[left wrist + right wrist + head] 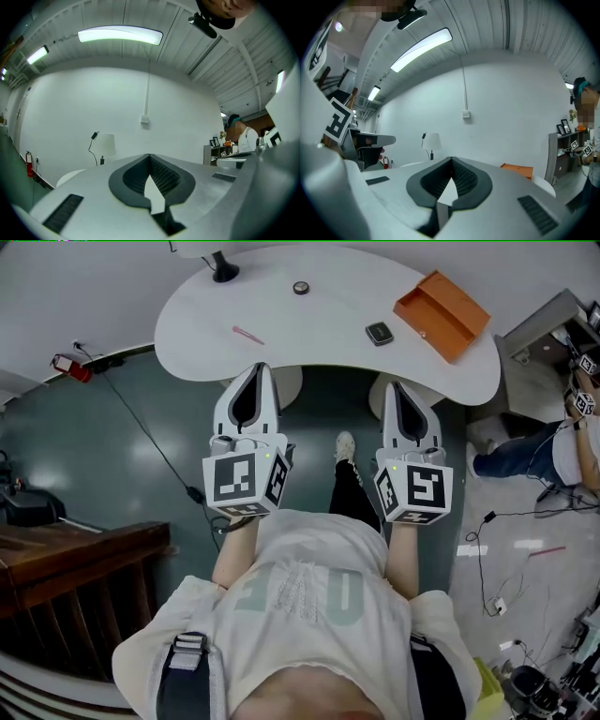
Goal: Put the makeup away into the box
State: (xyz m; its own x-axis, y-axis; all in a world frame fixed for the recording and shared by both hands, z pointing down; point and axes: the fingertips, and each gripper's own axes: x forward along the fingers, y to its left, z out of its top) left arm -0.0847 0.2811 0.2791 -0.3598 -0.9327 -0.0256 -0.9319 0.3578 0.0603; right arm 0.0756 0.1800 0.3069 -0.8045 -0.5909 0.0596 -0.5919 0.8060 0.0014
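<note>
Makeup lies untouched beyond two empty tools: the left gripper (260, 368) and right gripper (399, 386), jaws closed tight on nothing, reach the near edge of the white table (197, 329). Ahead of the left lies a pink stick (248, 335); ahead of the right, a dark compact (380, 333), then the orange box (442, 314); farthest, a small round pot (301, 287).

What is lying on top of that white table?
An open orange box, a dark compact, a small round item, a pink stick and a lamp base lie on the white table. The left gripper covers a bit of its near edge.
</note>
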